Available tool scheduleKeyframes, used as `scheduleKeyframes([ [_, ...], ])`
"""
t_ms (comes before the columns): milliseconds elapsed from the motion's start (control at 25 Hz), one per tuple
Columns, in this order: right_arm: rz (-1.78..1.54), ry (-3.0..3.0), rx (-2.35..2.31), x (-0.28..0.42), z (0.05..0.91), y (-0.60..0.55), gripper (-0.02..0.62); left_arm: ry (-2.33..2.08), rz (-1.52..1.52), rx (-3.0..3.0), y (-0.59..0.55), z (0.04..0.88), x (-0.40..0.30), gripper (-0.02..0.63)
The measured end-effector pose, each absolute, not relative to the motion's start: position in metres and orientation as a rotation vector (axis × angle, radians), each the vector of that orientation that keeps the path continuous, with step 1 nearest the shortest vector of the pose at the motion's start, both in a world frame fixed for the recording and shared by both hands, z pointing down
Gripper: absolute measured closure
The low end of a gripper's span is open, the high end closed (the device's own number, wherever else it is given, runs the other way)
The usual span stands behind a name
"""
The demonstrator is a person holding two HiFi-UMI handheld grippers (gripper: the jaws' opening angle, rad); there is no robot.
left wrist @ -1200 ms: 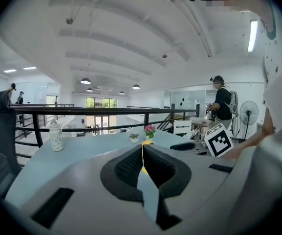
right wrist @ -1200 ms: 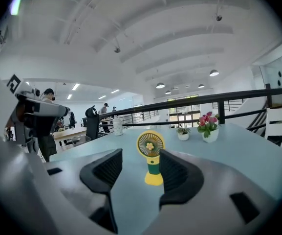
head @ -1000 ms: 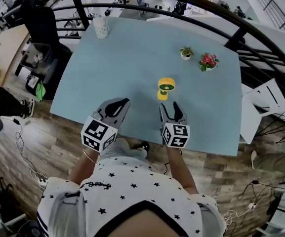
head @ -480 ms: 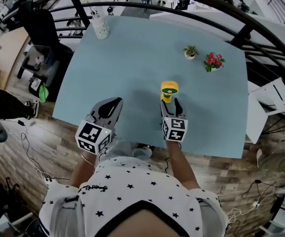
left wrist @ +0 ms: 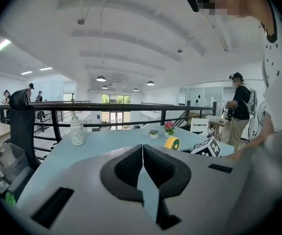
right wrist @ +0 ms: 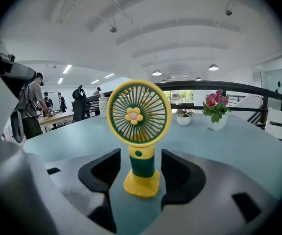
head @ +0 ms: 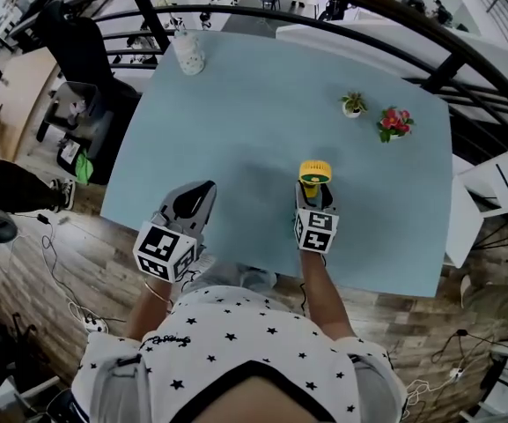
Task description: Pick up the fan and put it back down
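Observation:
A small yellow-and-green fan [head: 314, 173] [right wrist: 139, 116] stands upright on the light blue table [head: 236, 122]. My right gripper [head: 314, 192] [right wrist: 141, 156] is open, and the fan's stem and base stand between its two black pads [right wrist: 103, 169] with a gap on each side. My left gripper [head: 199, 192] [left wrist: 142, 148] hovers over the table's near edge to the left, shut with nothing in it. In the left gripper view the fan [left wrist: 171, 142] shows off to the right.
A white jar [head: 188, 53] stands at the far left corner. A small green potted plant [head: 352, 105] and a pot of pink flowers [head: 394, 122] sit at the far right. A black railing [head: 430, 64] runs behind the table, with a white chair [head: 491, 192] at right.
My right gripper has moved forward until its open jaws flank the fan. The left gripper has stayed near the table's front edge.

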State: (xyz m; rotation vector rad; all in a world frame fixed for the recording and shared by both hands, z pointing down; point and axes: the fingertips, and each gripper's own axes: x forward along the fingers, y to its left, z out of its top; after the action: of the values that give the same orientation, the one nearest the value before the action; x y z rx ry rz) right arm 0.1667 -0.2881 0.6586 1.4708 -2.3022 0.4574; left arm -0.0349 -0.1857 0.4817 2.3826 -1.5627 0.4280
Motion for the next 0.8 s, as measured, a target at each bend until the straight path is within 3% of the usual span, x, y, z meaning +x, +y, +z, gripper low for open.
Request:
scheduleKeyframes([
  [440,0.425,-2.255,1.498,0.161,0.67,-0.308,0.358,-1.628,0.446,2.328,-0.179,0.482,-0.065,0.577],
  [600,0.413,-2.237,1.522,0.165,0.671,-0.315,0.419,-1.65,0.449,2.315,-0.177,0.48,-0.072,0.577],
  [800,0.42,-2.232,1.522,0.166,0.671,-0.314,0.422,-1.671,0.446,2.306,-0.175,0.477,-0.079,0.577],
])
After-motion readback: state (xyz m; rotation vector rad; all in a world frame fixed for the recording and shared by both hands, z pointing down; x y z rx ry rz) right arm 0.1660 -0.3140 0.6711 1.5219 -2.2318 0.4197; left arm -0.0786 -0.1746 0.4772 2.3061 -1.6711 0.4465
